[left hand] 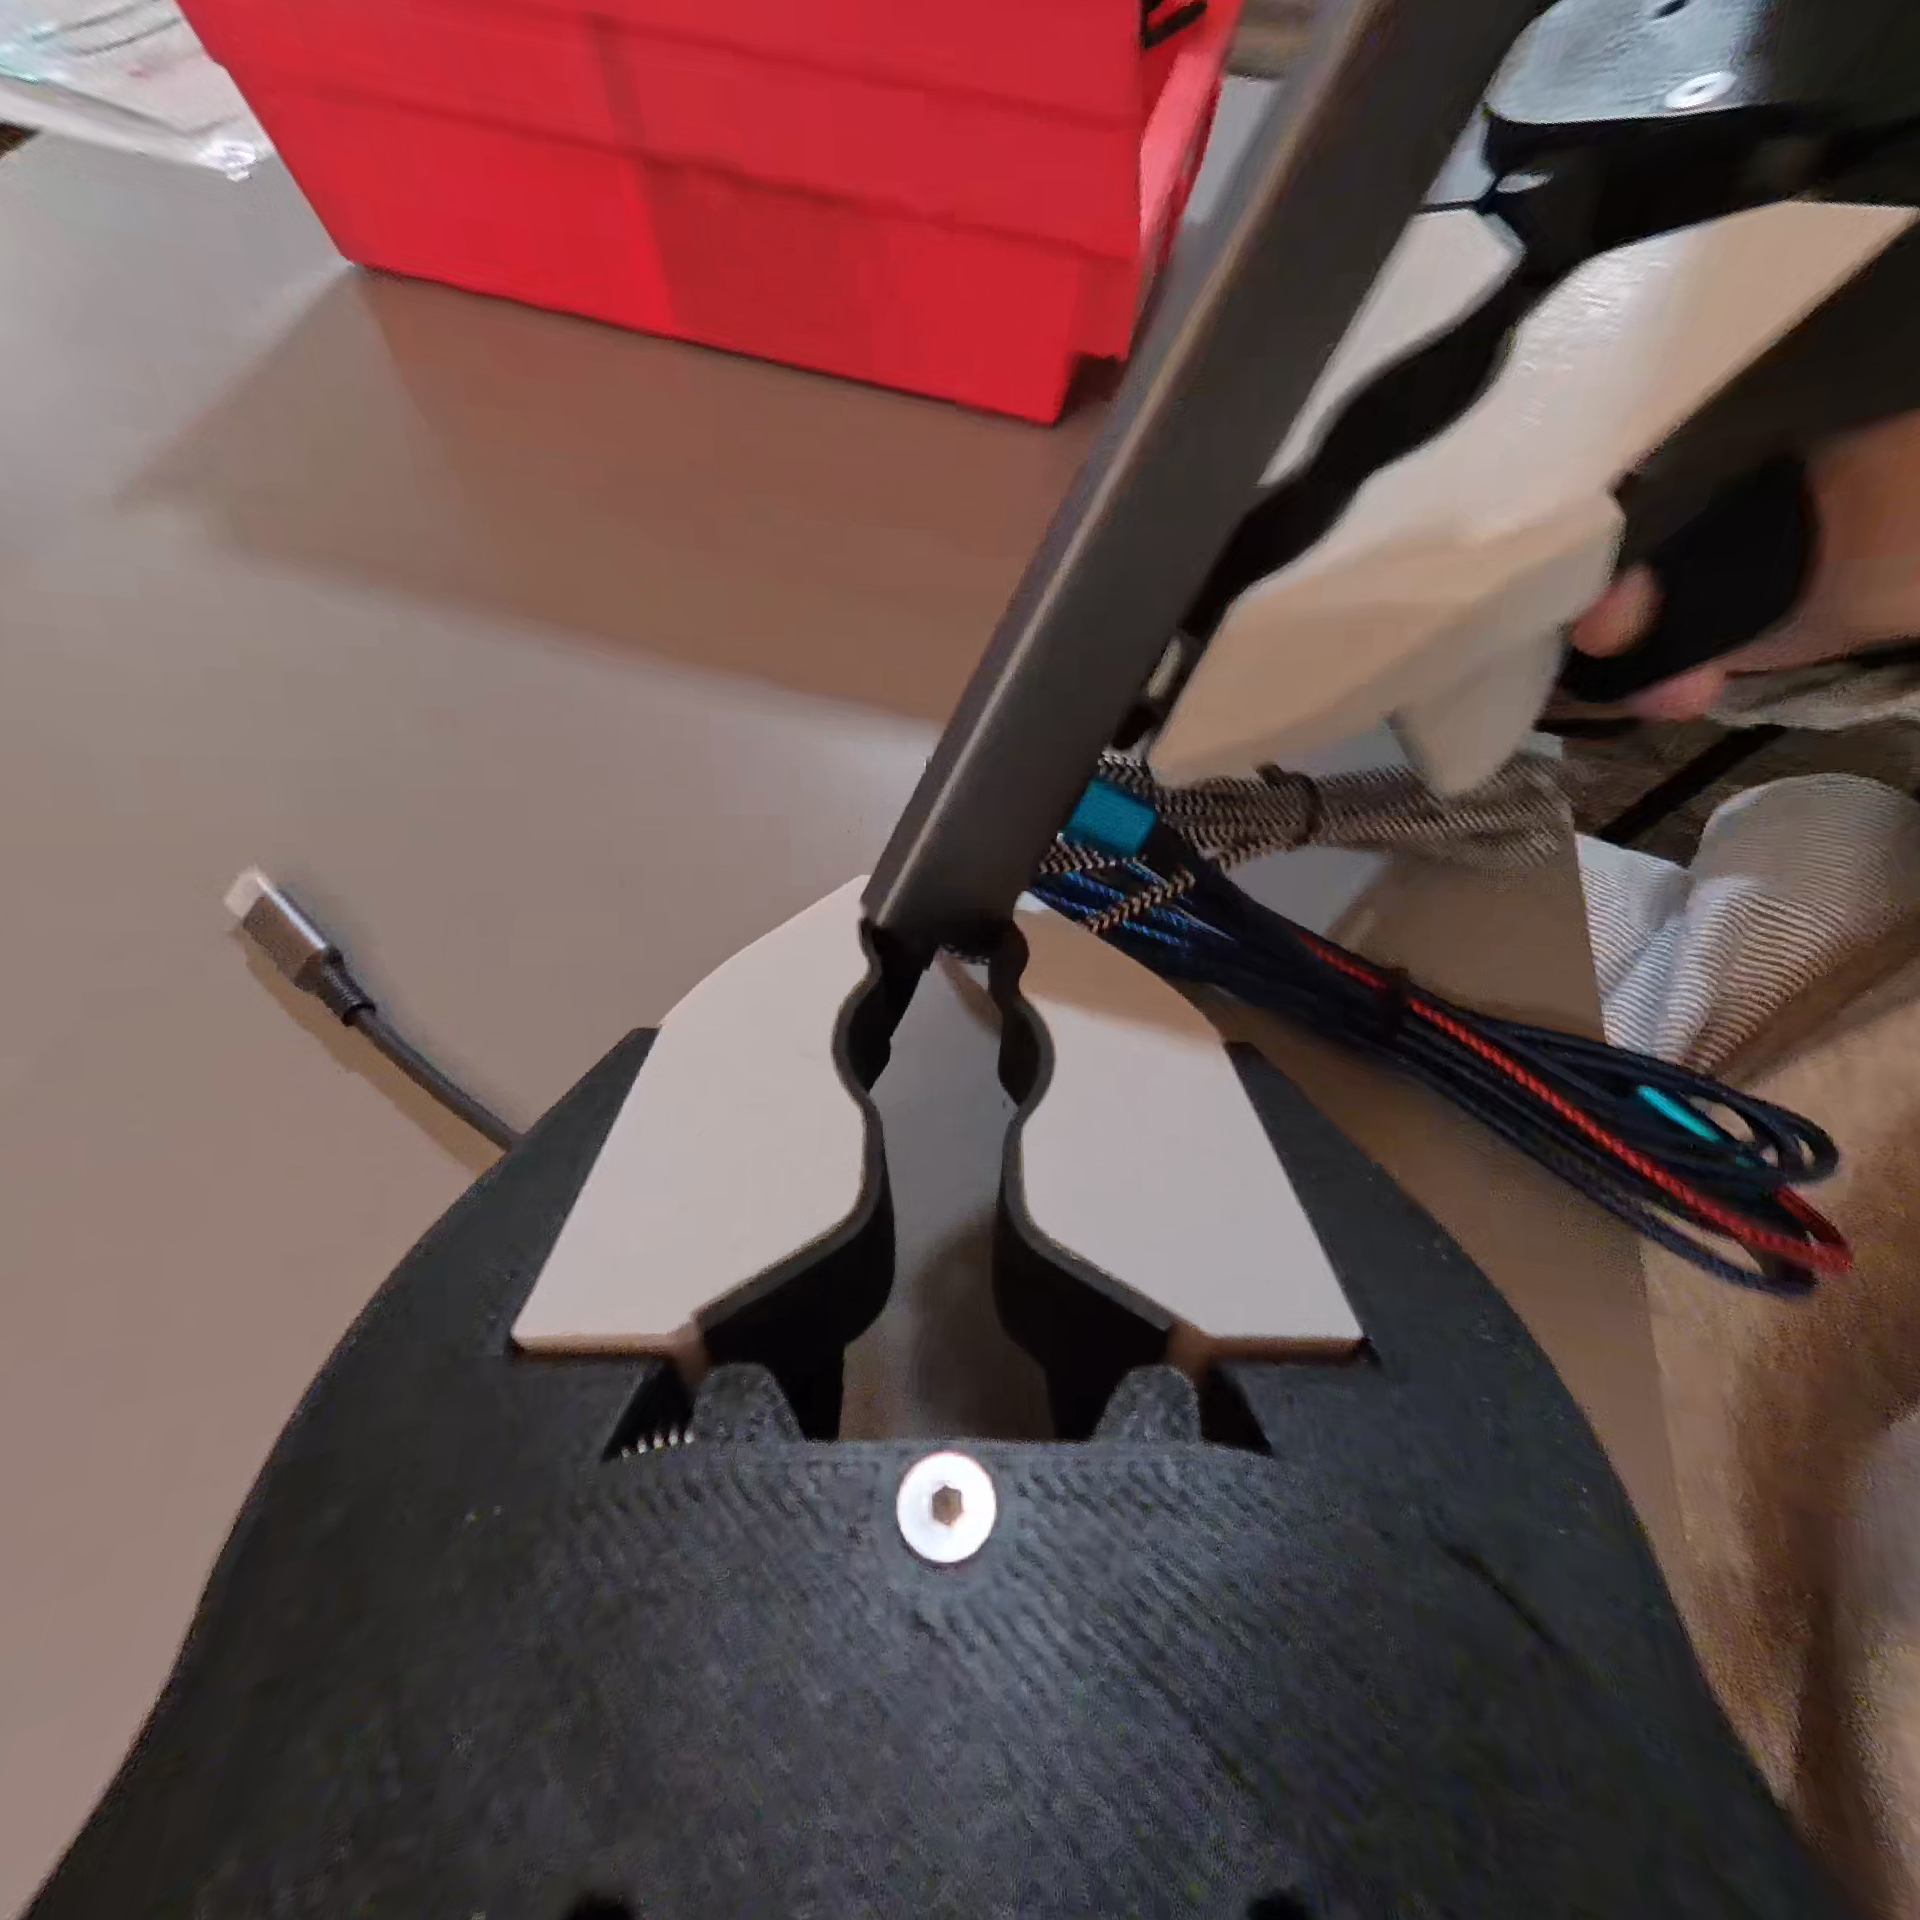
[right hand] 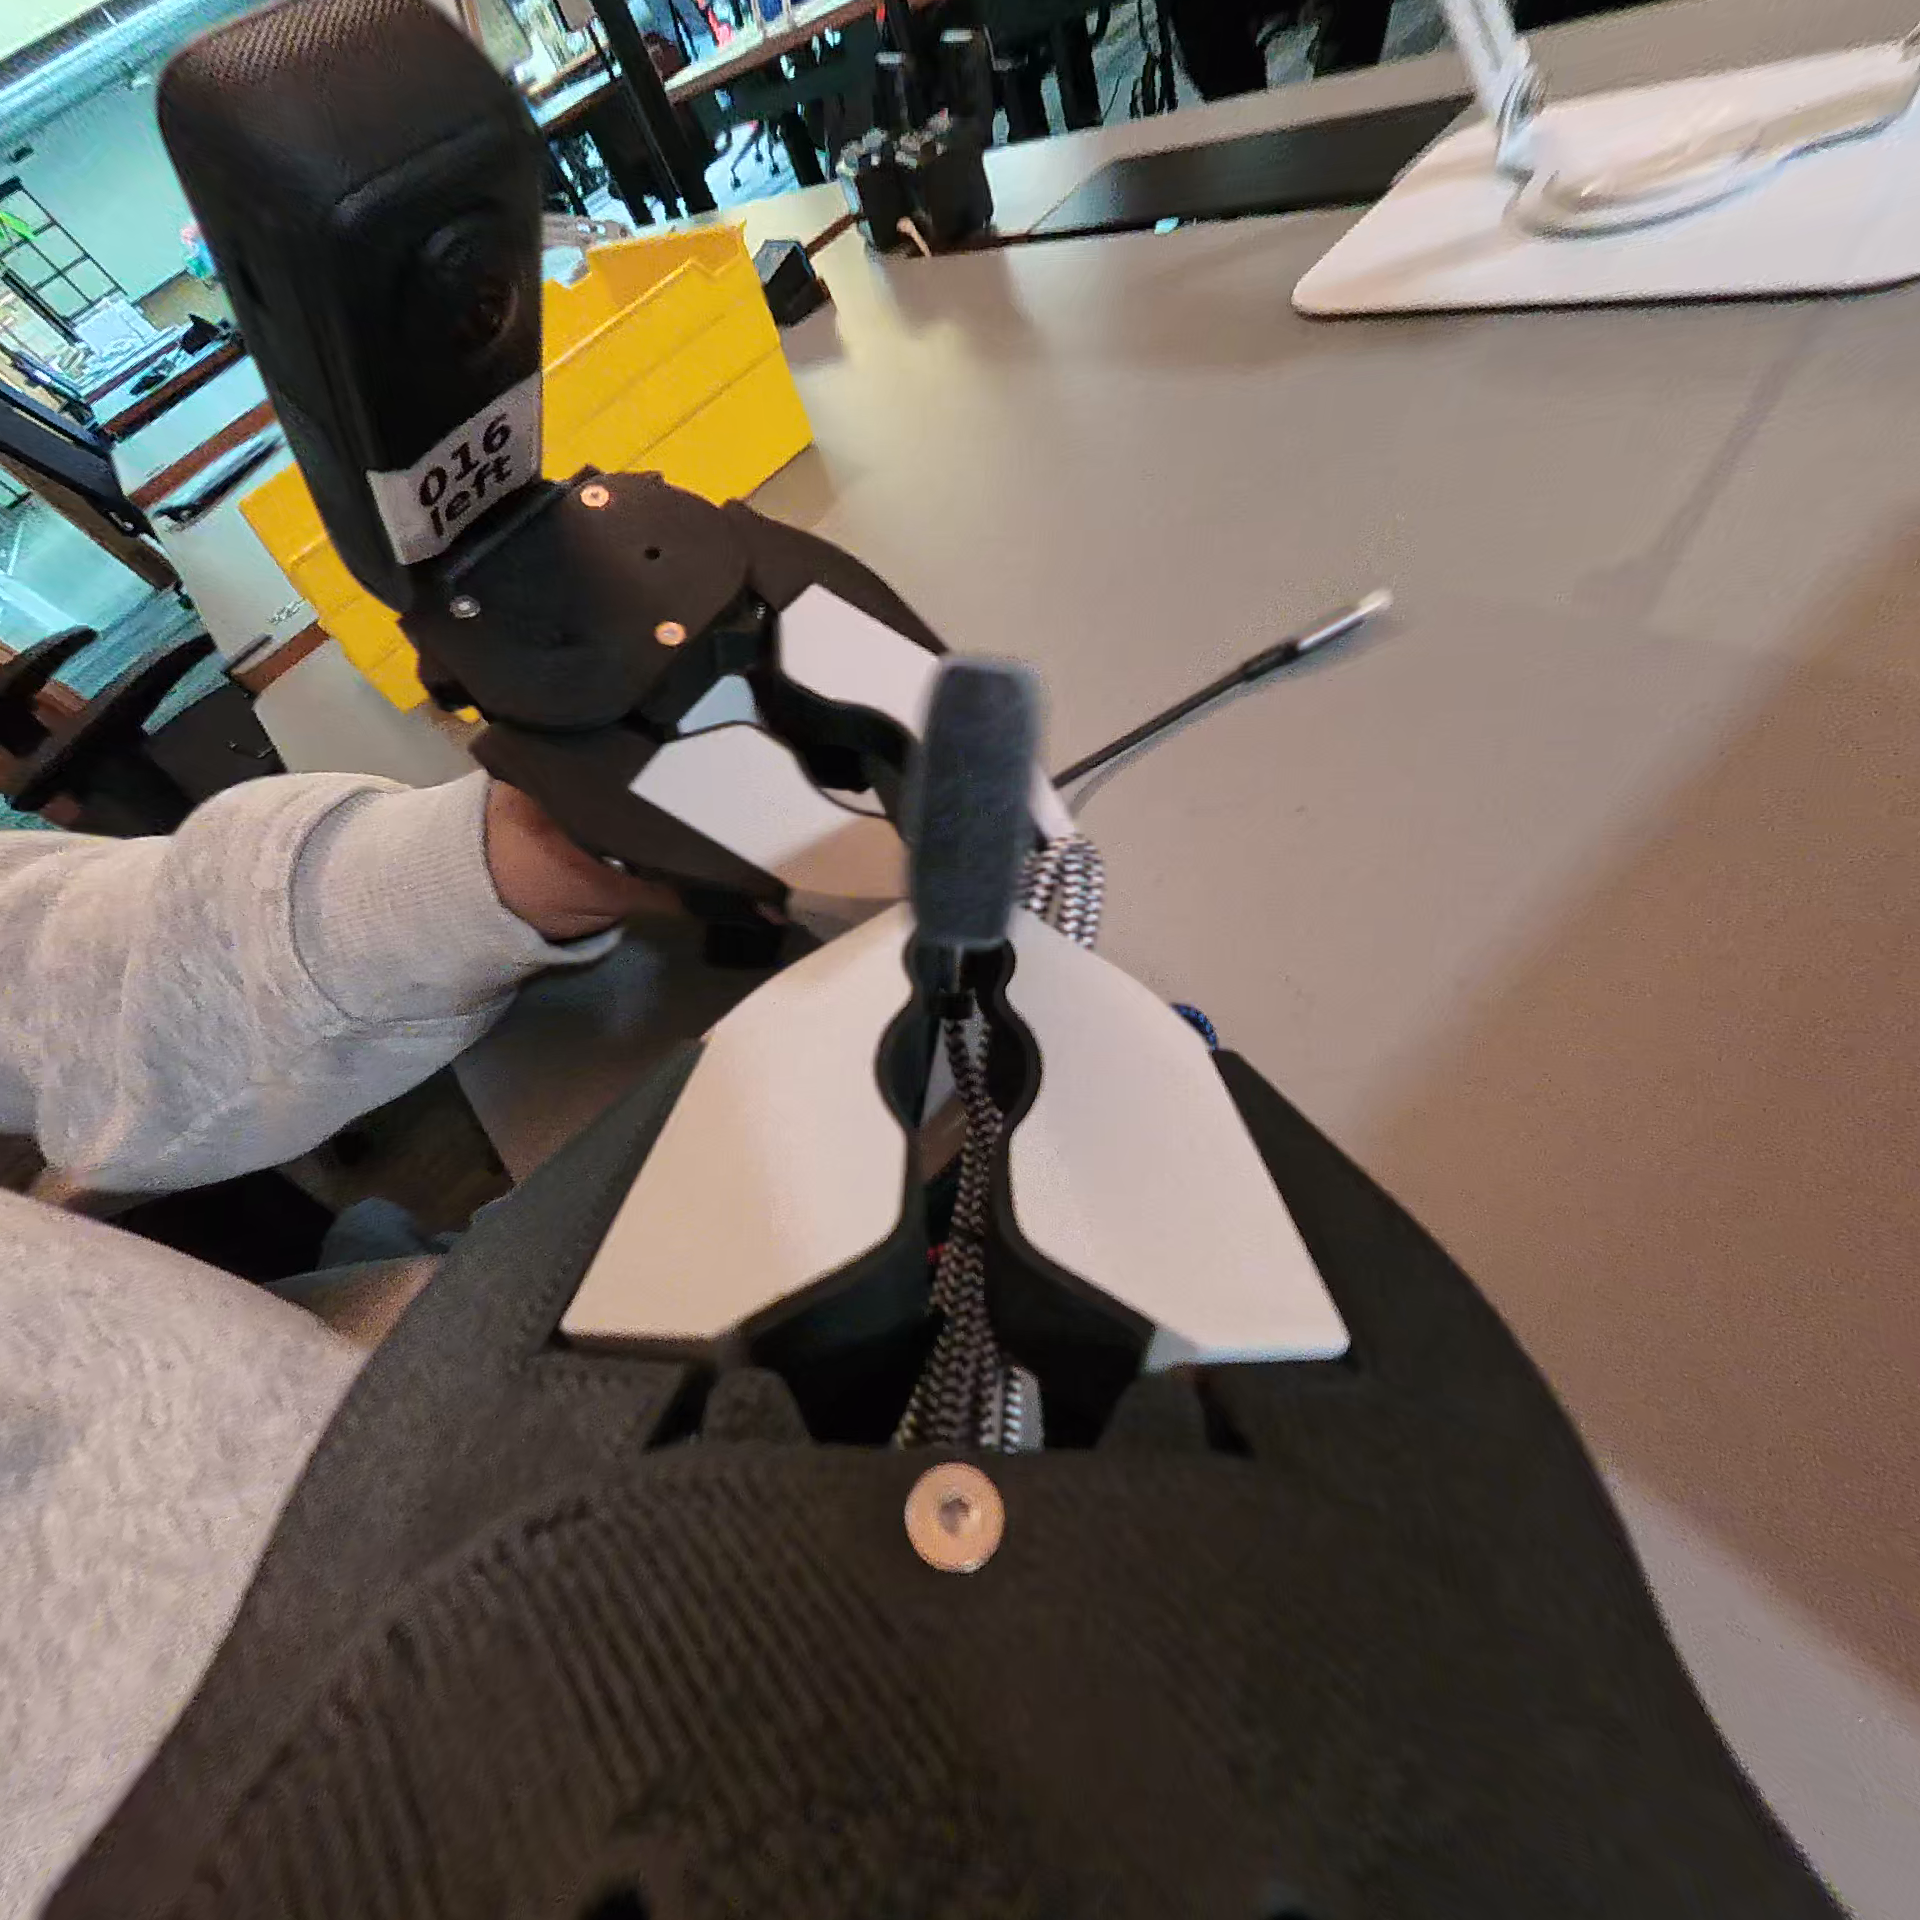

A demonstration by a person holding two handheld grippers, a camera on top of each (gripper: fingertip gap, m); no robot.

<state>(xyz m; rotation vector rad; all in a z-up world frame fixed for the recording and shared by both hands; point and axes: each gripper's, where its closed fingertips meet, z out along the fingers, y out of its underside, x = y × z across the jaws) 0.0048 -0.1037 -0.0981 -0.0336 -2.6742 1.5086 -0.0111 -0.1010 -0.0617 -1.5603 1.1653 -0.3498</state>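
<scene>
L gripper [left hand: 940, 940] jaws nearly together, clamped on grey strap [left hand: 1122, 499] end, strap axis running up-right toward R gripper [right hand: 961, 961], also clamped on strap w/ braided cable [right hand: 966, 1101] between fingers; cable bundle [left hand: 1455, 1049] just right of L tips.

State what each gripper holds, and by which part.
The left gripper pinches the lower end of a dark grey strap. The right gripper grips the same strap's other end, above bundled braided cables.
</scene>
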